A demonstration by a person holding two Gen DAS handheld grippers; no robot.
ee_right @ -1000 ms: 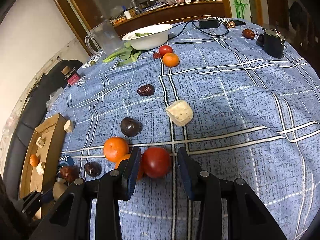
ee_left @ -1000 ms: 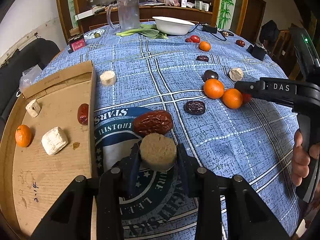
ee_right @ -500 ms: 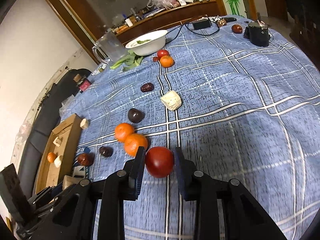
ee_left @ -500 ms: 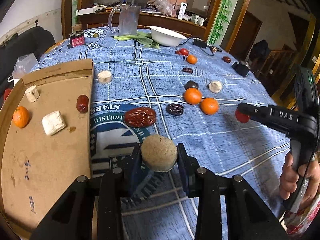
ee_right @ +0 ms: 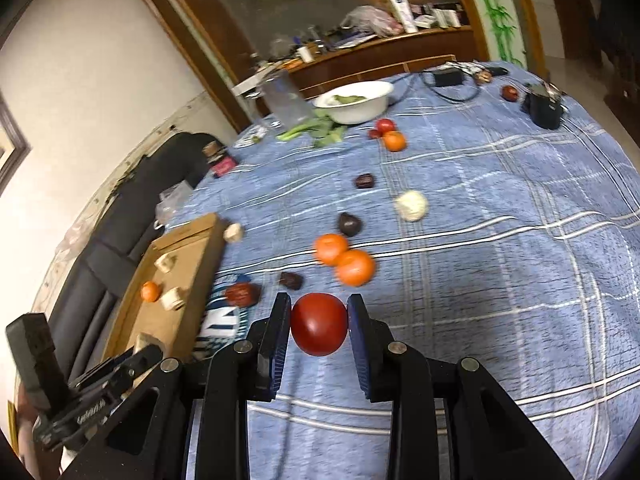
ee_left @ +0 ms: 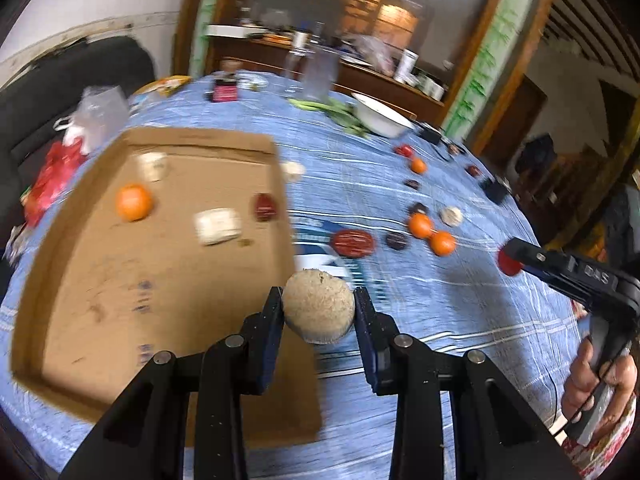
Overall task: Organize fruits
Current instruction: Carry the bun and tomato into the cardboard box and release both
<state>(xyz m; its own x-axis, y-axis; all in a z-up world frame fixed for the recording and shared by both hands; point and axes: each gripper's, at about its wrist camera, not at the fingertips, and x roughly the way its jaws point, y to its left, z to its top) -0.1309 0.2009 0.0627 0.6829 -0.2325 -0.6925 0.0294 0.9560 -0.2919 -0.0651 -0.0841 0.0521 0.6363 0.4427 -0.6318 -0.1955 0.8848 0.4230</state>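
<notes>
My left gripper (ee_left: 318, 312) is shut on a round tan fruit (ee_left: 318, 307) and holds it in the air over the right edge of the cardboard tray (ee_left: 100, 280). The tray holds an orange (ee_left: 134, 202), a red date (ee_left: 265, 207) and two pale chunks. My right gripper (ee_right: 319, 322) is shut on a red tomato (ee_right: 319, 323), lifted above the blue cloth; it also shows in the left wrist view (ee_left: 510, 260). Two oranges (ee_right: 344, 258), dark dates (ee_right: 291, 280) and a pale chunk (ee_right: 411, 205) lie loose on the cloth.
At the far side stand a white bowl (ee_right: 354, 102) with greens, a clear jug (ee_right: 286, 98), a small red box (ee_right: 222, 166) and a black device (ee_right: 543, 110). More fruit (ee_right: 390, 134) lies near the bowl. A dark sofa (ee_right: 120, 220) borders the table's left.
Both grippers have lifted their fruit off the cloth. My left gripper has swung left towards the tray with the tan fruit. My right gripper has risen with the tomato.
</notes>
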